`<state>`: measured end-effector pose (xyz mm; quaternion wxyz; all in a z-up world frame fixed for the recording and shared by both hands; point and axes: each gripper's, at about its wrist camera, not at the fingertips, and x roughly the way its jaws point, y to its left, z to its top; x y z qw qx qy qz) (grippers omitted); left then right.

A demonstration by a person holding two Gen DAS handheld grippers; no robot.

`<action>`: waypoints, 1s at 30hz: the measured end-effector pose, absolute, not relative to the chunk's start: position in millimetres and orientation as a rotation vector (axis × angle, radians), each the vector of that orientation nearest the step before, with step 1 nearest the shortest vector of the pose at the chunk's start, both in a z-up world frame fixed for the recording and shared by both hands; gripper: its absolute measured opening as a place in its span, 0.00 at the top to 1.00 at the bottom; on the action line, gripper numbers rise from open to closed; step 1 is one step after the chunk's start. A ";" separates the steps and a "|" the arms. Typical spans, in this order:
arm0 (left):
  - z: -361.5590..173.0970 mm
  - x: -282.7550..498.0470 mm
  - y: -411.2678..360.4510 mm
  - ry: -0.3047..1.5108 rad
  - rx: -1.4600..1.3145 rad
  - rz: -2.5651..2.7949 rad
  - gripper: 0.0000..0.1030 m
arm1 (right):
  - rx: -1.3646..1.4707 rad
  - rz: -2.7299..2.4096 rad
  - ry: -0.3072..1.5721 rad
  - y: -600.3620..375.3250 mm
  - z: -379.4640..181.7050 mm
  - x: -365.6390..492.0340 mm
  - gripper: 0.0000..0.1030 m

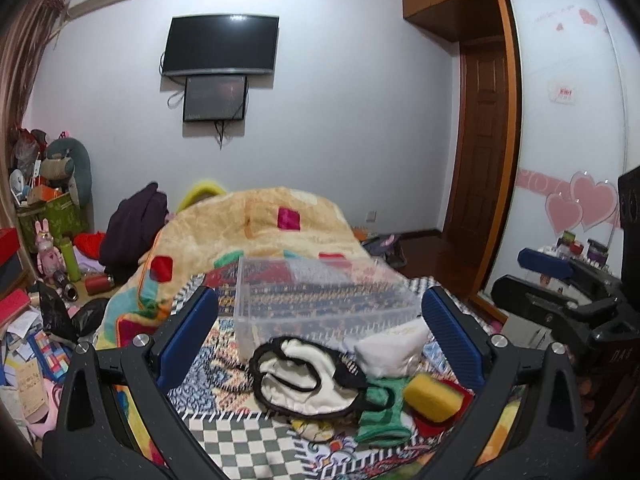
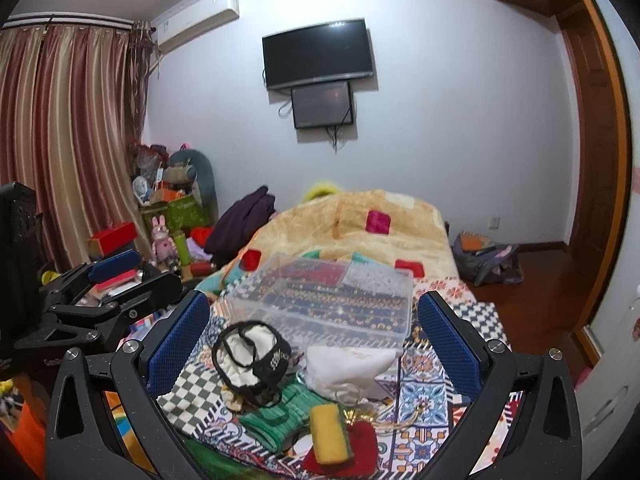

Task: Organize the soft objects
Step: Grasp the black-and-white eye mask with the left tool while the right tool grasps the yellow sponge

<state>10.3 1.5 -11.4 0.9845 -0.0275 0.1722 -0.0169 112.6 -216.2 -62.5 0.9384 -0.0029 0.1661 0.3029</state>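
A pile of soft things lies on the patterned bedspread (image 1: 240,444) in front of a clear plastic box (image 1: 320,300), which also shows in the right wrist view (image 2: 332,304). In the pile are a white cloth with black trim (image 1: 304,376) (image 2: 252,360), a white pouch (image 1: 392,350) (image 2: 348,368), a green cloth (image 1: 380,416) (image 2: 280,416), a yellow sponge (image 1: 432,396) (image 2: 328,434) and a red cloth (image 2: 352,448). My left gripper (image 1: 320,336) is open above the pile. My right gripper (image 2: 312,340) is open above it too. Both hold nothing.
A folded beige blanket (image 1: 260,224) with coloured squares lies behind the box. Clutter, boxes and a pink toy rabbit (image 1: 48,246) fill the floor at the left. A bag (image 2: 488,264) sits on the wooden floor at the right. The right gripper (image 1: 568,292) shows at the right edge.
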 end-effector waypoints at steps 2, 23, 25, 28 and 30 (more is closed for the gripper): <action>-22.2 14.9 2.6 0.384 -0.038 -0.023 0.00 | -0.030 0.603 0.368 -216.2 -69.6 116.6 0.00; -118.9 66.3 49.2 0.693 -0.179 0.033 0.40 | -0.065 0.681 0.737 -214.7 -156.7 147.6 0.38; -127.0 71.1 53.5 0.716 -0.194 0.035 0.46 | -0.074 0.693 0.756 -211.8 -161.1 149.0 0.44; -137.1 77.0 58.1 0.749 -0.225 0.024 0.55 | -0.076 0.709 0.789 -206.7 -168.5 153.8 0.56; -141.6 79.3 58.7 0.764 -0.235 0.013 0.65 | -0.067 0.723 0.813 -205.6 -173.5 156.1 0.64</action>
